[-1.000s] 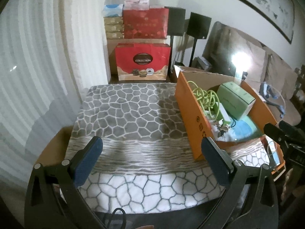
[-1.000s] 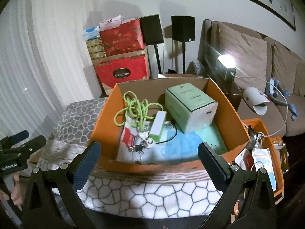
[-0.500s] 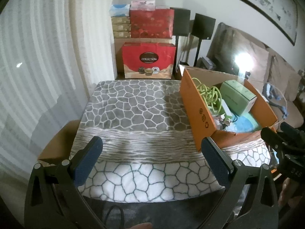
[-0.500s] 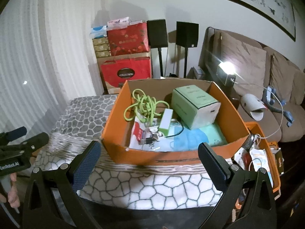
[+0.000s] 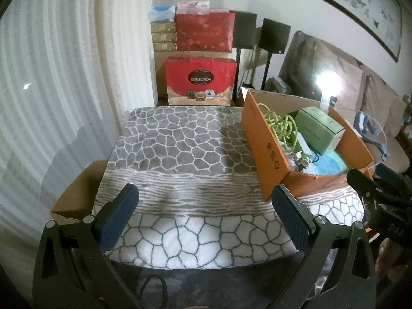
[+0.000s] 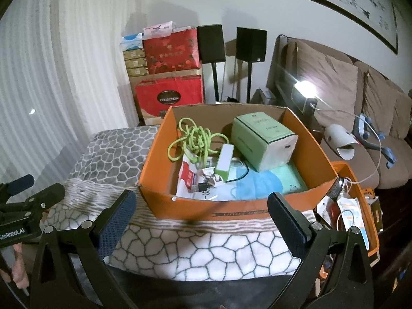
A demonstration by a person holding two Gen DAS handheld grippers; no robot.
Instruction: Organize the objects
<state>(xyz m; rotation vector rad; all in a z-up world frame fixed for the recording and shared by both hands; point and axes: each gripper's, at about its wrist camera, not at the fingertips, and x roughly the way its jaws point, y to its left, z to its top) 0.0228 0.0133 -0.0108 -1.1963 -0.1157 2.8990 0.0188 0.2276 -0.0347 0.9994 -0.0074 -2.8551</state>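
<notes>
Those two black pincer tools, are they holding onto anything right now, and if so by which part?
Nothing is held. The left gripper and right gripper both stand open and empty above the patterned blanket, short of the orange box.

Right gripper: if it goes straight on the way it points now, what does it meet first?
Probably the near wall of the orange cardboard box, which stands directly ahead of the open right gripper on the grey-and-white patterned blanket. Depth is unclear; a lower path would meet the blanket first.
</notes>
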